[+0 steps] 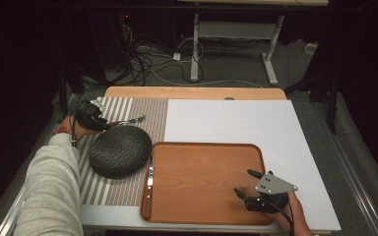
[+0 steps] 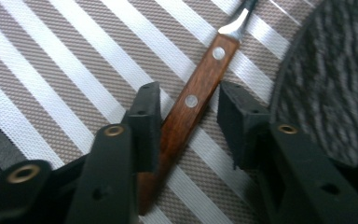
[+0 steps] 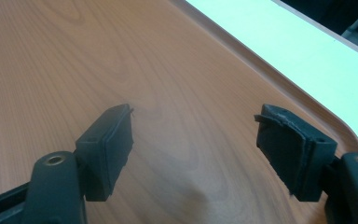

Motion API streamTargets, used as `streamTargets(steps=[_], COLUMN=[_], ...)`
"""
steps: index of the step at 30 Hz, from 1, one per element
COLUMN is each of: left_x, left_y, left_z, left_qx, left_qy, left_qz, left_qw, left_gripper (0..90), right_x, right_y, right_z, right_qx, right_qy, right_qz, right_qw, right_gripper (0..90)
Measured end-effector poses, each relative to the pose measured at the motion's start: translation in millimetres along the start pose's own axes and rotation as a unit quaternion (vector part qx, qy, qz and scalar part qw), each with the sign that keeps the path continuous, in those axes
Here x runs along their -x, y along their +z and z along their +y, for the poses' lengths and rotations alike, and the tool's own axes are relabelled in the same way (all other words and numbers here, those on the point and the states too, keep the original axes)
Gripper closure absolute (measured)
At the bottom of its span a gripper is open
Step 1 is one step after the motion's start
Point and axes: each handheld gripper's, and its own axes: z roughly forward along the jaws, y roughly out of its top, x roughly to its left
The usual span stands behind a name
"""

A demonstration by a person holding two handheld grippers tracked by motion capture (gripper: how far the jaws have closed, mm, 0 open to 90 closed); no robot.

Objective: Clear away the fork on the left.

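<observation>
Fork (image 1: 128, 120) lies on striped placemat (image 1: 128, 105) near tabletop's far-left corner, wooden handle (image 2: 186, 109) toward the left tool (image 2: 189, 119), tines pointing toward the right edge. Handle sits between the left tool's jaws, touching one pad, gap at the other: not yet gripped. Left hand nearest. Dark plate (image 1: 120, 151) just beside, nothing on it. Tray (image 1: 202, 182) carries a knife (image 1: 148, 189) at its left rim. Right tool (image 3: 193, 140) released over tray, holding nothing.
</observation>
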Motion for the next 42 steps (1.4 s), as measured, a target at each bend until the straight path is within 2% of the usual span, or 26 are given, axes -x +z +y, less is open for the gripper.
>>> streamTargets(steps=[1,2,3,6,9,10,14,22,24,27,30,35,37,40,42], left_x=[2.4,8.8,3.8,5.2,6.1,5.8,4.5,2.9,3.9,7.6,10.5,15.0,17.3,21.1,23.8], left_y=[-1.7,1.7,-1.9,-1.6,0.9,1.9,6.9,12.2,12.2,11.5,11.1,11.3,10.7,7.8,3.4], left_z=[0.2,0.2,2.0,4.5,6.6,7.3,8.8,4.8,4.1,5.5,5.7,-1.5,-4.9,-9.2,-11.5], left_qx=[-0.012,0.010,-0.019,-0.026,-0.013,-0.007,0.022,0.061,0.063,0.057,0.056,0.080,0.090,0.107,0.129], left_qy=[-0.004,-0.038,0.003,0.006,0.000,-0.009,-0.023,-0.057,-0.056,-0.044,-0.042,-0.045,-0.048,-0.055,-0.061], left_qz=[0.002,-0.007,-0.001,0.003,0.010,0.012,0.006,-0.001,-0.007,-0.011,0.000,0.009,0.019,0.040,0.049], left_qw=[0.9999,0.9992,0.9998,0.9996,0.9999,0.9999,0.9995,0.9965,0.9964,0.9974,0.9976,0.9957,0.9946,0.9920,0.9886], left_gripper=[61.0,65.1,67.7,69.2,69.0,66.2,65.6,65.8,67.0,72.1,73.5,73.8,73.8,73.9,73.9], right_x=[-0.1,0.2,0.3,1.2,3.2,3.7,3.8,3.2,3.0,3.1,3.2,3.0,3.2,3.0,2.4], right_y=[-0.2,-0.6,-0.9,-2.6,-4.0,-4.4,-3.3,-0.7,-0.6,-1.1,-1.3,-2.0,-2.4,-2.1,-2.3], right_z=[0.0,-0.1,-0.2,-1.0,-2.1,-2.3,-1.9,-0.7,-0.6,-0.7,-0.9,-1.3,-1.4,-1.1,-0.7], right_qx=[0.001,0.003,0.003,0.005,0.006,0.006,0.005,0.003,0.002,0.004,0.005,0.005,0.006,0.007,0.007], right_qy=[-0.001,-0.003,-0.002,-0.002,0.002,0.002,0.001,0.000,-0.001,-0.001,-0.002,-0.004,-0.004,-0.004,-0.006], right_qz=[0.000,0.001,0.001,0.000,-0.003,-0.005,-0.003,-0.001,-0.001,-0.001,0.000,0.001,0.002,0.002,0.004], right_qw=[1.0000,1.0000,1.0000,1.0000,1.0000,1.0000,1.0000,1.0000,1.0000,1.0000,1.0000,1.0000,1.0000,1.0000,1.0000], right_gripper=[27.4,27.5,27.4,27.4,27.5,27.4,27.4,27.5,27.5,27.9,27.9,28.0,28.3,28.4,28.4])
